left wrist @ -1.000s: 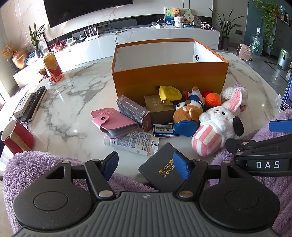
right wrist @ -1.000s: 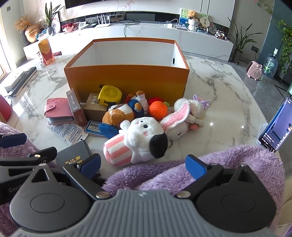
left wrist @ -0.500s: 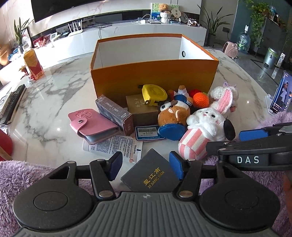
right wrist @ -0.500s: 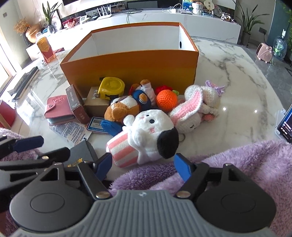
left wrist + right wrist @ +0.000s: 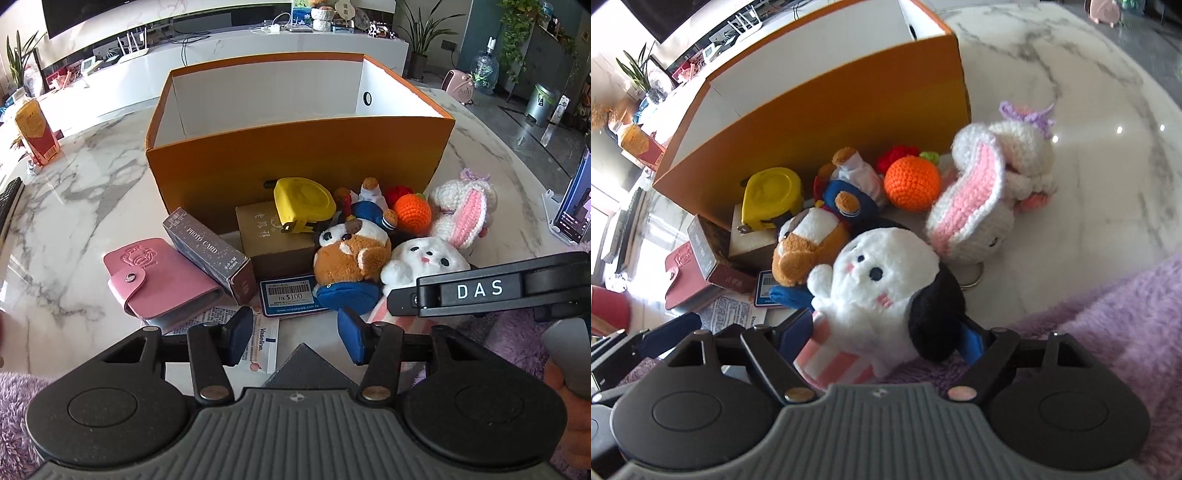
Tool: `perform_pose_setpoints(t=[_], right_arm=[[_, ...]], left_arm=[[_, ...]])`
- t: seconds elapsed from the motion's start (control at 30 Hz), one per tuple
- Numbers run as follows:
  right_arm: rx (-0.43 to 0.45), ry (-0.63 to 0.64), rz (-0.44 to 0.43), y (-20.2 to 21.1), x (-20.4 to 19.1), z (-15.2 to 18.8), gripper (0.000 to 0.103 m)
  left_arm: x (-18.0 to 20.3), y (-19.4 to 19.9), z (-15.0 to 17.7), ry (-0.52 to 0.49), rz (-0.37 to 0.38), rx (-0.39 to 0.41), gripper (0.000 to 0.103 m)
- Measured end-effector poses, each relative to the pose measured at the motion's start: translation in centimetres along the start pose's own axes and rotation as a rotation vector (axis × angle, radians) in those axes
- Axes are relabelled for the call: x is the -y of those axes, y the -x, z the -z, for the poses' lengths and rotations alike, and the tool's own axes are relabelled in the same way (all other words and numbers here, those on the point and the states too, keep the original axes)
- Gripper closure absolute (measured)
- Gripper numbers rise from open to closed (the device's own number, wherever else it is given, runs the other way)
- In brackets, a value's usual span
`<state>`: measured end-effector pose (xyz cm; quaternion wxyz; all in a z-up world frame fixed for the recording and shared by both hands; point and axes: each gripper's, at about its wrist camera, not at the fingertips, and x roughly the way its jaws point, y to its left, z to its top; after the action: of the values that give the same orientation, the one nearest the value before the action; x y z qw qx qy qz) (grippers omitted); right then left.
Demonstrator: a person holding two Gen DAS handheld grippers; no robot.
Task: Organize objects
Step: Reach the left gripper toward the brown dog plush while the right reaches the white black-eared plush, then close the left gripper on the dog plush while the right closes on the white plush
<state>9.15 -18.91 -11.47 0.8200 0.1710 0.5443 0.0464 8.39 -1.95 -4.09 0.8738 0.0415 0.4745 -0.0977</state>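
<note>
White plush with the black ear (image 5: 886, 291) lies between the spread pads of our right gripper (image 5: 882, 343) near the marble table's (image 5: 92, 199) front edge; contact is unclear. Our left gripper (image 5: 295, 334), jaws just narrowing, half open, hovers over one dark box (image 5: 306, 365), gripping nothing. We count four plush toys, one orange box (image 5: 295, 177). Legible: "PHOTO CARD", "HK$100", "Vaseline", "DAS".

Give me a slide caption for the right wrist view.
Right gripper, jaws wide, straddles the white plush with the black ear in front of the orange box.
</note>
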Motion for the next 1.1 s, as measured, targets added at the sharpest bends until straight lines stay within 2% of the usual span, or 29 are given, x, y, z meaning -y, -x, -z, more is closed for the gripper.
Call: perform_pose_setpoints(t=[0.1,0.23,0.47,0.63,0.73,0.83,0.87,0.97,1.1], right_arm=[[-0.03,-0.02,-0.033,-1.1,0.1,-0.3,0.022],[-0.027,-0.026,-0.046,-1.2,0.4,-0.5,0.03],[0.033,0.095,0.071,1.2,0.7,-1.5,0.031],[0.035,0.216,0.201,1.0,1.3,-2.3,0.03],[0.016,0.199,0.175,0.8,2.4,-2.6,0.03],[0.008,0.185,0.158,0.7,2.9,-2.8,0.028],[0.006,0.185,0.152,0.6,3.0,-2.8,0.027],[0.0,0.164,0.156,0.4,3.5,-3.2,0.027],[-0.024,0.101,0.103,0.6,4.9,-3.4,0.027]], left_arm=[[0.1,-0.5,-0.5,-0.017,0.006,-0.008,0.043],[0.4,-0.9,-0.9,-0.045,0.035,-0.014,0.042],[2.1,-1.1,-1.7,-0.136,0.068,0.0,0.039],[1.9,-1.1,-3.1,-0.112,0.096,0.019,0.036],[1.7,-1.8,-4.1,-0.077,0.141,0.001,0.035],[2.4,-3.3,-4.9,-0.075,0.179,-0.051,0.035],[2.6,-3.7,-5.0,-0.075,0.193,-0.065,0.037],[2.5,-5.1,-5.4,-0.018,0.209,-0.103,0.034],[1.9,-6.5,-5.9,0.051,0.239,-0.16,0.03]])
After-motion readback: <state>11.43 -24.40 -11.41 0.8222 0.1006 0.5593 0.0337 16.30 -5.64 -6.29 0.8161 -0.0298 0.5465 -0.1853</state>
